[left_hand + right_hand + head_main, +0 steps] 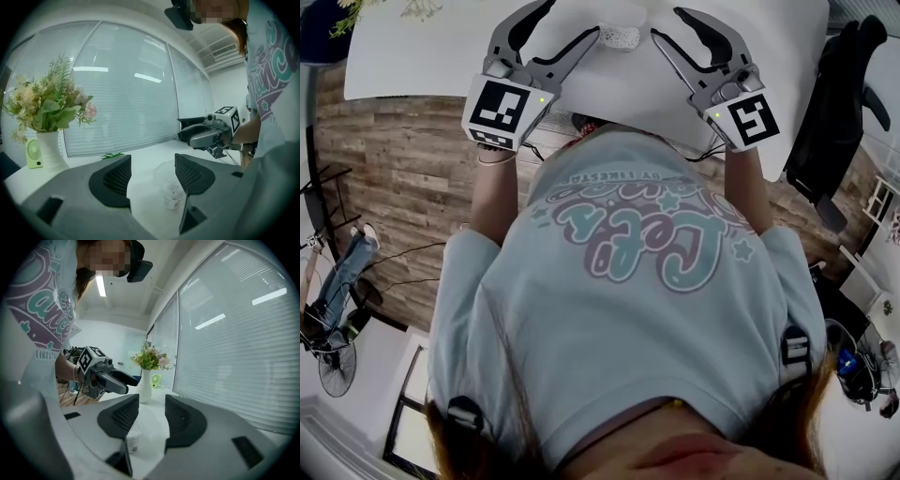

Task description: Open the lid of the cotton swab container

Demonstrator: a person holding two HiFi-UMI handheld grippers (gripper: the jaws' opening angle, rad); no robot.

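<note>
You held left claw (pixel 569 22) wide, right claw (pixel 668 25) narrower, both empty; container (pixel 617 37) stood between them, presumably for a two-sided grip.

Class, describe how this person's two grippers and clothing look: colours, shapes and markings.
The left gripper and right gripper are grey two-jaw tongs with black textured pads. Each carries a white cube with black square markers, and a green light. The person wears a short-sleeved pale blue T-shirt with pink-and-teal lettering.
</note>
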